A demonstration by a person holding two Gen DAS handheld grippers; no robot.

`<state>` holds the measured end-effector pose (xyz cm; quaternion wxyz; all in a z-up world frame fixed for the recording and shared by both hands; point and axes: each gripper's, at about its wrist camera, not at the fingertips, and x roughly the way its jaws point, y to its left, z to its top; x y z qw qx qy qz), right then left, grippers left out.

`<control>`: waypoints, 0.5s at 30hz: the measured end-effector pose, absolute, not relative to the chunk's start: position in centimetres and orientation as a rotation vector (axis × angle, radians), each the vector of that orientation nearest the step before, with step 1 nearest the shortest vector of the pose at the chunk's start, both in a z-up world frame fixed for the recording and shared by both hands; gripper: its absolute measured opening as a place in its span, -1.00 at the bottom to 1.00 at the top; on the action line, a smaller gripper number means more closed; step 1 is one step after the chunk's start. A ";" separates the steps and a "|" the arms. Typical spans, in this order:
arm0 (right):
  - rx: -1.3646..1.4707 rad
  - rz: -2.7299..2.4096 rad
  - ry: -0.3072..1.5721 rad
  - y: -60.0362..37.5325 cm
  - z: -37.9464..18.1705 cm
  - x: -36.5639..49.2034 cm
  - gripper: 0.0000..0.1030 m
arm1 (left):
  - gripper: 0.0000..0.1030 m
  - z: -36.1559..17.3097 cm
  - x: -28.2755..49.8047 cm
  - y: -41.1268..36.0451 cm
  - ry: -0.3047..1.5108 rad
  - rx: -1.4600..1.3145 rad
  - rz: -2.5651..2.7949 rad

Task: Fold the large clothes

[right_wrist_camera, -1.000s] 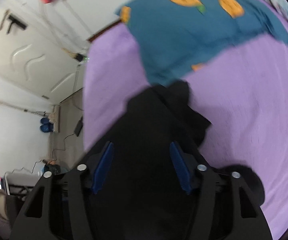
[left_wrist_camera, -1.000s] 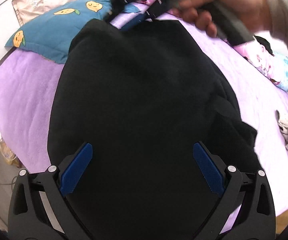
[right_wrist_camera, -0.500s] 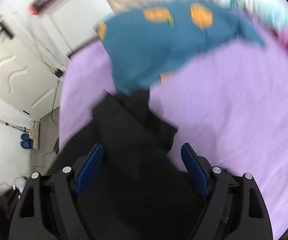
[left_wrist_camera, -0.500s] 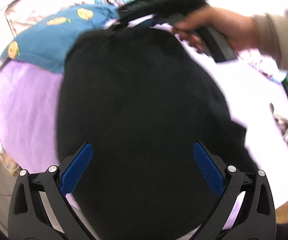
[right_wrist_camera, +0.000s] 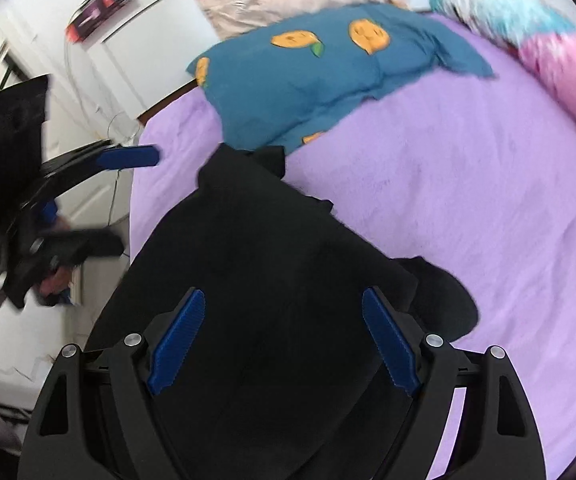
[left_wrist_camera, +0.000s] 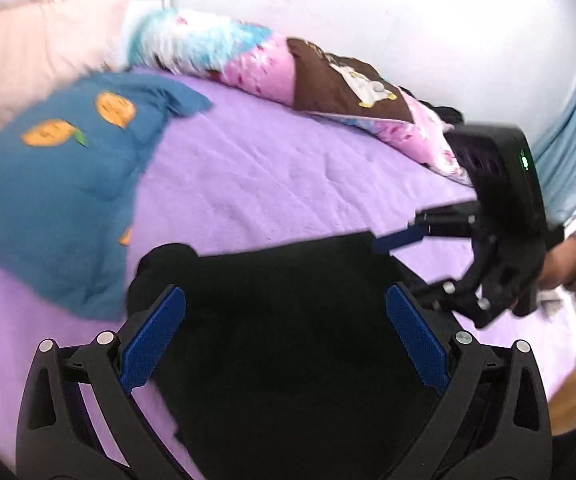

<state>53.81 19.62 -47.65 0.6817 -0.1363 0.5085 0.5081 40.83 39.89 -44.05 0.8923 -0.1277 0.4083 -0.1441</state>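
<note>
- Left wrist view: the black garment (left_wrist_camera: 288,320) lay folded on the purple bedspread (left_wrist_camera: 288,176), its upper edge running between your two grippers.
- Your left gripper (left_wrist_camera: 284,340) stood with jaws wide apart above the cloth, gripping nothing.
- Your right gripper (right_wrist_camera: 284,340) had just been opening; its jaws stood apart with cloth below them, the pads (right_wrist_camera: 178,332) not pressing on it.
- A blue pillow with orange fruit print (right_wrist_camera: 319,72) lay just beyond the garment, its near edge touching the cloth.
</note>
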 end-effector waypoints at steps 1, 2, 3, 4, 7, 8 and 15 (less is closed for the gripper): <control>-0.285 1.132 1.171 19.7 -48.6 54.6 0.54 | 0.88 -45.0 42.1 40.5 0.872 -0.296 -0.324; -0.278 1.127 1.181 19.6 -49.1 54.9 0.54 | 0.88 -46.3 43.3 41.0 0.909 -0.321 -0.349; -0.266 1.126 1.194 19.5 -49.7 55.3 0.54 | 0.88 -46.9 44.0 41.2 0.919 -0.319 -0.360; -0.264 1.119 1.211 19.4 -50.4 55.6 0.54 | 0.88 -47.5 44.6 41.4 0.927 -0.317 -0.380; -0.283 1.092 1.245 18.8 -52.3 56.1 0.54 | 0.88 -49.1 45.5 41.5 0.952 -0.314 -0.387; -0.286 1.086 1.250 18.6 -52.7 56.1 0.54 | 0.88 -49.5 45.6 41.5 0.965 -0.318 -0.384; -0.299 1.020 1.187 16.8 -50.4 56.2 0.55 | 0.88 -47.5 44.9 40.9 0.973 -0.248 -0.265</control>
